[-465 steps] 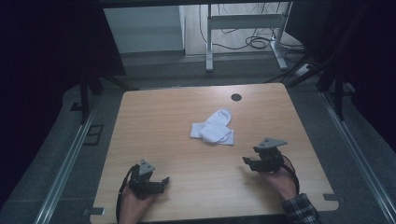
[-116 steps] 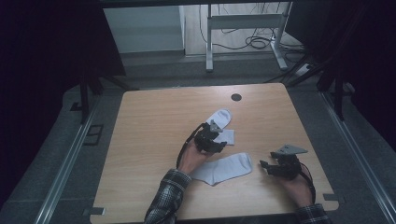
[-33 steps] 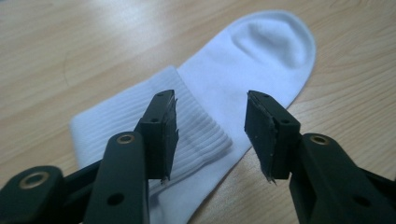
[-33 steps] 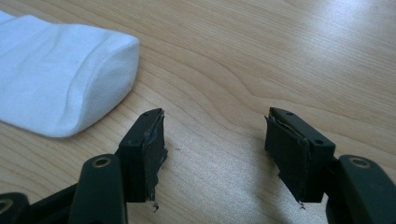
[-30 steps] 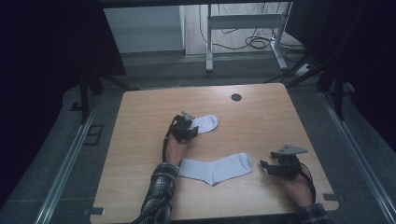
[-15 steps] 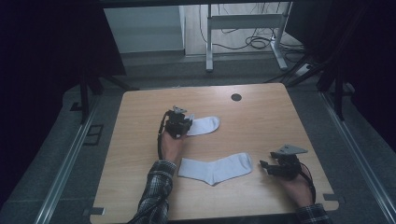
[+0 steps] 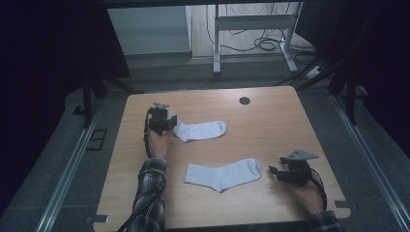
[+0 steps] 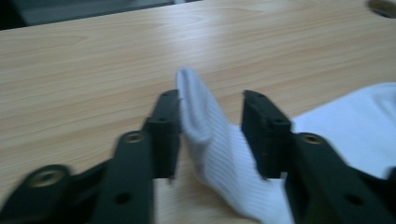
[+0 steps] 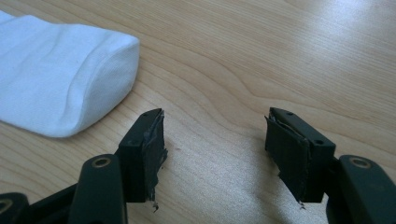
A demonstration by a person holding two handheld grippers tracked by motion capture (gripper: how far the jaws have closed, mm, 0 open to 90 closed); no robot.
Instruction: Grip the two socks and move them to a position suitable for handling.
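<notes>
Work in hand: we are laying two white socks out flat and apart on the wooden table (image 7: 270, 125), one at a time.
Far sock (image 7: 199, 130): it is lying stretched out at the far left of the table, toe pointing right, cuff end at our left gripper (image 7: 167, 123).
Near sock (image 7: 223, 174): it is lying flat near the front edge, well apart from the far sock, its toe just beside our right gripper (image 7: 274, 172).
Left jaws: we are letting go; the jaws have just been opening, and in the left gripper view the raised cuff (image 8: 198, 107) is standing between them, leaning on one pad and clear of the other, so we are no longer pinching it.
Right jaws: we are holding them wide over bare wood, with nothing between them; in the right gripper view the near sock's toe (image 9: 70, 84) is lying off to one side.
Step, as we judge it: we are finishing the placing of the far sock.
Next move, as we judge it: we are needing to draw the left gripper back off the cuff without dragging it, so the cuff drops flat.
</notes>
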